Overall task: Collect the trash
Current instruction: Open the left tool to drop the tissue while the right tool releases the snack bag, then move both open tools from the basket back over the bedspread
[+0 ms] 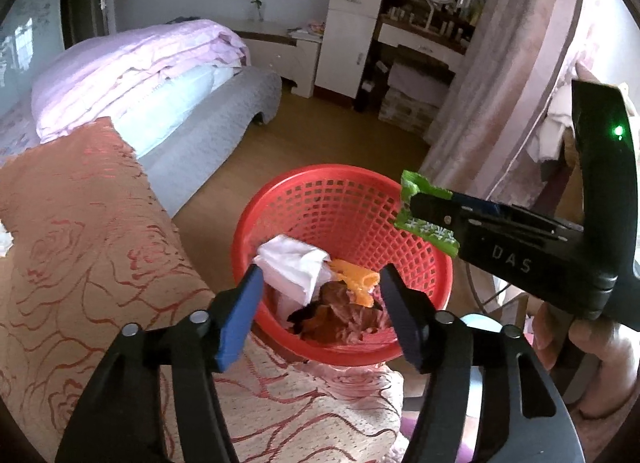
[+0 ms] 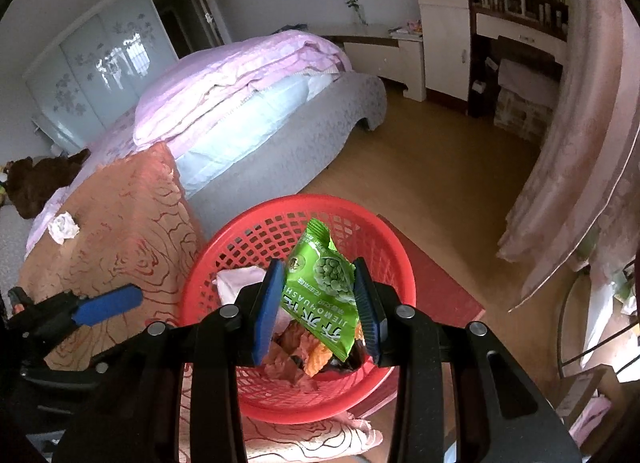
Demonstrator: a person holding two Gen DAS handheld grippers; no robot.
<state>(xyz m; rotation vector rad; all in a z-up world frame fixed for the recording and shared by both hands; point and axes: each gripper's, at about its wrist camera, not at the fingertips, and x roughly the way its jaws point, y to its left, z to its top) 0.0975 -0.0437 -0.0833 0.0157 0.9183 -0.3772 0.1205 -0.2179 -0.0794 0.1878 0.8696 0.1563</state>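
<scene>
The right gripper (image 2: pixel 318 303) hung over the red basket (image 2: pixel 208 283), jaws clamping a green snack packet (image 2: pixel 324 295); the left gripper (image 1: pixel 320 311), jaws wide, hovered above its tissue (image 1: pixel 296 267) and wrappers (image 1: pixel 340 311).

**Green wrapper hanging over red basket**

Right gripper (image 1: pixel 416 205) is pinching a green snack wrapper (image 1: pixel 426 213) above the red basket (image 1: pixel 280 191). Left gripper (image 1: pixel 320 283) is gaping, empty. White tissue (image 1: pixel 294 263) and orange scraps (image 1: pixel 356 281) are lying inside.

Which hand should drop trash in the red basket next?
The right gripper. It already pinches the green snack packet right above the red basket. The left gripper is open and holds nothing.
</scene>
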